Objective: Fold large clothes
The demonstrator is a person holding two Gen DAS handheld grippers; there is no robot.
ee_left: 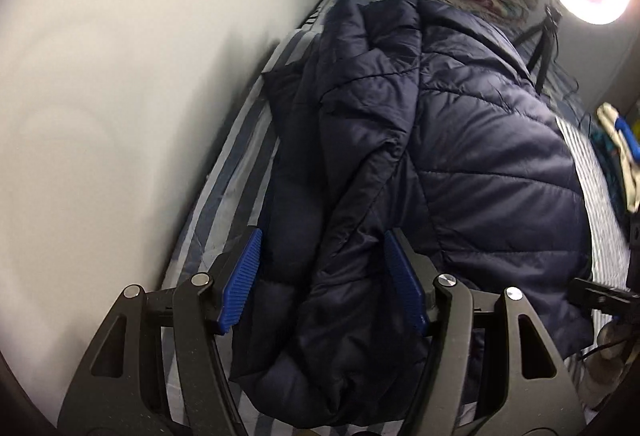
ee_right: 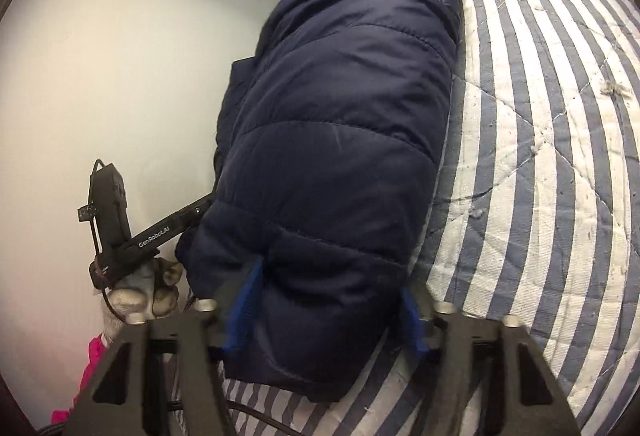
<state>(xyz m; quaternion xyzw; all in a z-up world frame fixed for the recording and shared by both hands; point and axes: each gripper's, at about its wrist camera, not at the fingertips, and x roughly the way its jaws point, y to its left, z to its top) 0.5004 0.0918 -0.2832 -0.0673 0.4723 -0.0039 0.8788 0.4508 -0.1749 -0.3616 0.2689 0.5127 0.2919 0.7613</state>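
The dark navy quilted puffer jacket [ee_right: 340, 140] lies folded lengthwise on the blue-and-white striped quilted mattress [ee_right: 540, 156], along its wall-side edge. The left gripper [ee_left: 320, 284] straddles a bunched jacket fold; whether its pads press is unclear. The right gripper [ee_right: 328, 312] brackets the jacket's near end, contact equally unclear. For a clean fold, grip both layers together and keep the 2 grippers level.

jacket [ee_left: 460, 156] on bed [ee_right: 540, 116], beside wall [ee_left: 120, 76]
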